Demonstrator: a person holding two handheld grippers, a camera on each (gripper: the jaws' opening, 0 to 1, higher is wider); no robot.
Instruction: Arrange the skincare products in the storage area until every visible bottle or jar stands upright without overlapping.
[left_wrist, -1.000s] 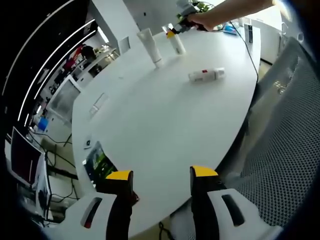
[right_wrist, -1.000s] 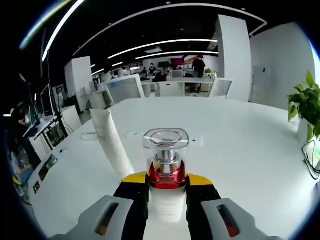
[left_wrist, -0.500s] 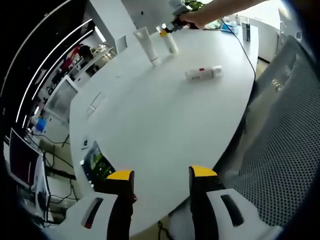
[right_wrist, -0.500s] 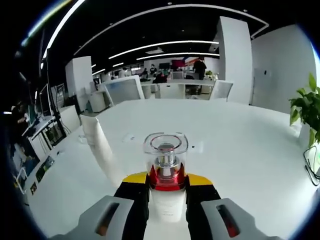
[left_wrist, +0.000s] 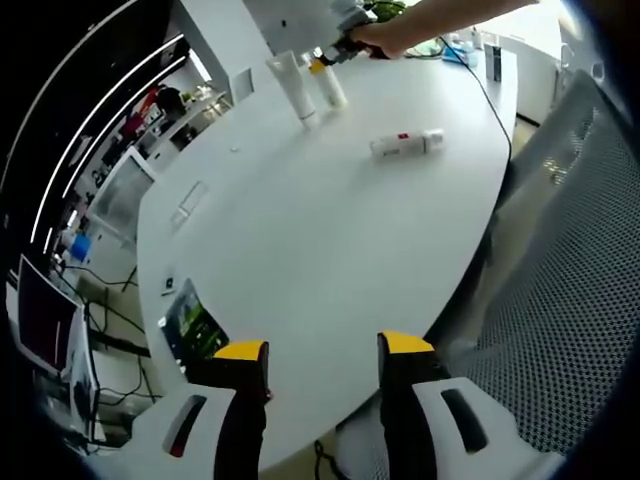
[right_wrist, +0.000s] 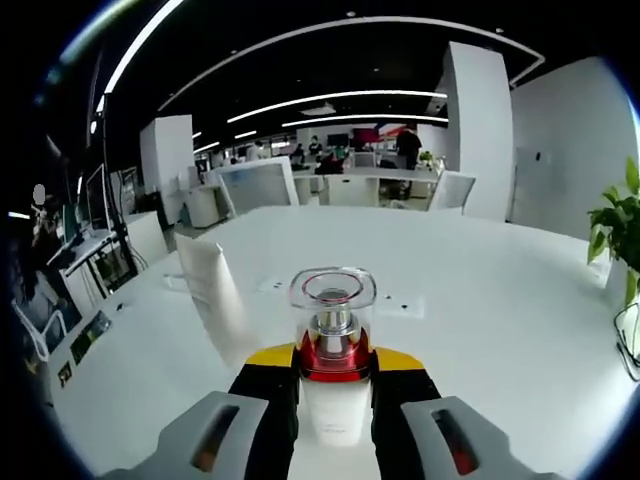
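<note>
Right gripper (right_wrist: 334, 370) clamps white bottle with clear cap (right_wrist: 333, 330) beside standing white tube (right_wrist: 213, 290); 1 white red-labelled bottle (left_wrist: 405, 145) lies flat, left to stand. Left gripper (left_wrist: 323, 360) jaws apart, empty.

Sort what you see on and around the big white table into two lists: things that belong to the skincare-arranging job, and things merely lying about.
Job items:
- tall white squeeze tube, upright
- white pump bottle with clear cap and red collar, held in the right gripper
- white bottle with red label, lying down

Lying about:
- grey mesh chair
- black cable
- green potted plant
- flat printed packet
</note>
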